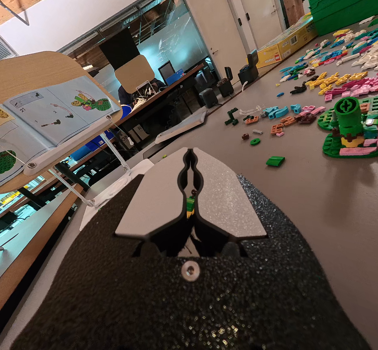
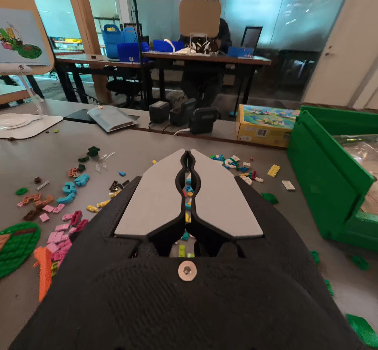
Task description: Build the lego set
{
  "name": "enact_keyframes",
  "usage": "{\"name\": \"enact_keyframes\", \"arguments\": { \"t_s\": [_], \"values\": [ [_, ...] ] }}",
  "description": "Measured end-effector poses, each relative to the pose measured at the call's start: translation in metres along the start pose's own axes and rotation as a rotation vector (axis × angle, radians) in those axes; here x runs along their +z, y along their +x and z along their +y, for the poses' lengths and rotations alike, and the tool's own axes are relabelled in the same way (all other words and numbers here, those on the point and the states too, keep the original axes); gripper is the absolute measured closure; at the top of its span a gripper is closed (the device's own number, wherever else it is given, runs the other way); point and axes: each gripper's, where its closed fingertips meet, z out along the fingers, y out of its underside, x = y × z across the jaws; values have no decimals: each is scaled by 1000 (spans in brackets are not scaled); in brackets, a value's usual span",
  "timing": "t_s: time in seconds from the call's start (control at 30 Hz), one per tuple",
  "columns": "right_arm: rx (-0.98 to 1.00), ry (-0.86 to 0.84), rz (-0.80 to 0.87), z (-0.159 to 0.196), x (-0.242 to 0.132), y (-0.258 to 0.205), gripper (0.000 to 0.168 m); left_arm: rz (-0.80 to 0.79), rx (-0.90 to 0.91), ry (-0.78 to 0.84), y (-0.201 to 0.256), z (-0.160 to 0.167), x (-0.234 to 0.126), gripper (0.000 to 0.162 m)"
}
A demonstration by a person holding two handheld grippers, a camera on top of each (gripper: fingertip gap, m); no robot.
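Note:
My left gripper is shut, with a small green and yellow piece pinched low between its fingers; it hovers over the grey table. The partly built model, a green cylinder on round green plates with pink and yellow bricks, stands to its right. My right gripper is shut and empty above loose bricks, some showing through the gap between its fingers. The model's green plate is at the lower left in the right wrist view. The instruction booklet sits open on a stand.
Sorted loose bricks spread over the table. A green bin stands at the right, a yellow box and black chargers along the far edge. An orange tool lies by pink bricks. A person sits at a desk beyond. Some 45 cm of space lies between my two pairs of fingers. It is some 20 cm from my left tips to the model's green plate.

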Motion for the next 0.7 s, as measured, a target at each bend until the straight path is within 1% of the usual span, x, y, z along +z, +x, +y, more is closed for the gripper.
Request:
{"name": "enact_keyframes", "arguments": {
  "t_s": [0.07,0.2,0.27,0.4,0.6,0.7],
  "values": [
    [15,-46,-26,-1,-10,15,168,1,3,0,0,0,0,162],
    [-61,-149,-64,8,-29,38,168,-2,7,-4,0,0,0,162],
    [-46,-225,-88,18,-36,43,168,-6,5,-1,0,0,0,162],
    [-9,-300,-122,31,-45,51,168,-3,8,-4,0,1,0,162],
    [30,-269,-88,28,-43,60,168,-6,10,3,0,0,0,162],
    [19,-280,-68,32,-41,63,168,-15,-8,11,-3,-1,-1,162]
  ]
}}
